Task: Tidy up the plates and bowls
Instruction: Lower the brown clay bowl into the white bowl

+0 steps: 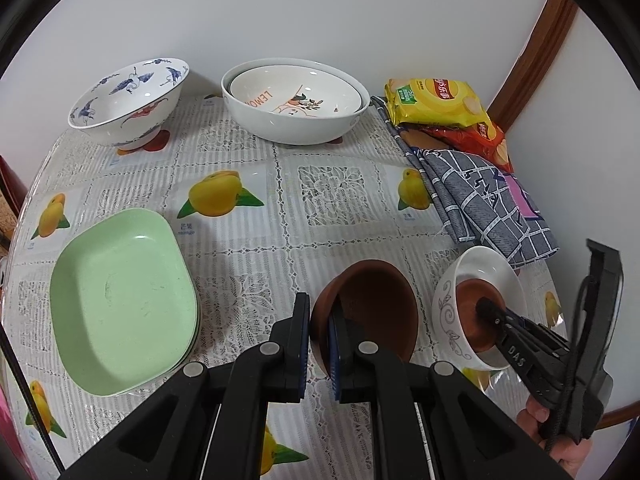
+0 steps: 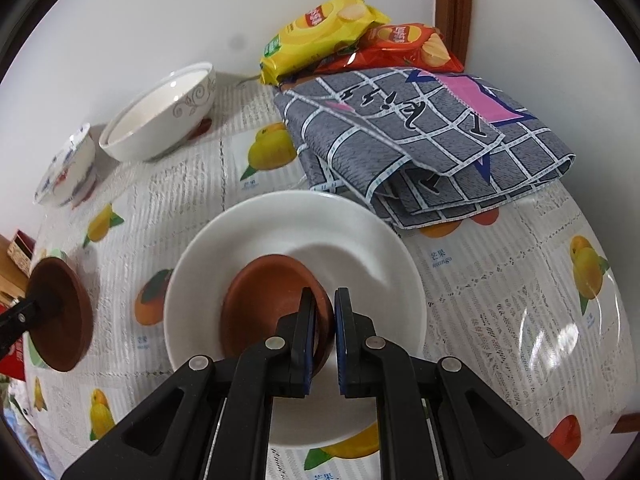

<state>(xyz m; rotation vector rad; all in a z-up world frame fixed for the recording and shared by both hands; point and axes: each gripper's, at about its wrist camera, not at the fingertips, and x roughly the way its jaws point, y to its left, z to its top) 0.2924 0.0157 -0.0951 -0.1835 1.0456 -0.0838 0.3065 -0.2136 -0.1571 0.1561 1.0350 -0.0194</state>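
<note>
My left gripper (image 1: 319,307) is shut on the rim of a brown bowl (image 1: 368,304) and holds it tilted above the table; the same bowl (image 2: 60,312) shows at the left edge of the right wrist view. To its right stands a white bowl (image 1: 446,312) with a grey scroll pattern. Inside it lies a smaller brown bowl (image 1: 472,328). My right gripper (image 2: 322,298) is shut on that small brown bowl's (image 2: 264,300) near rim, within the white bowl (image 2: 280,224). The right gripper (image 1: 486,307) reaches in from the right, with a hand (image 1: 560,444) behind it.
A stack of green square plates (image 1: 120,300) lies at the left. A blue-patterned bowl (image 1: 128,104) and nested white bowls (image 1: 296,112) stand along the back wall. Crisp bags (image 1: 436,100) and a folded grey checked cloth (image 2: 420,140) fill the right corner.
</note>
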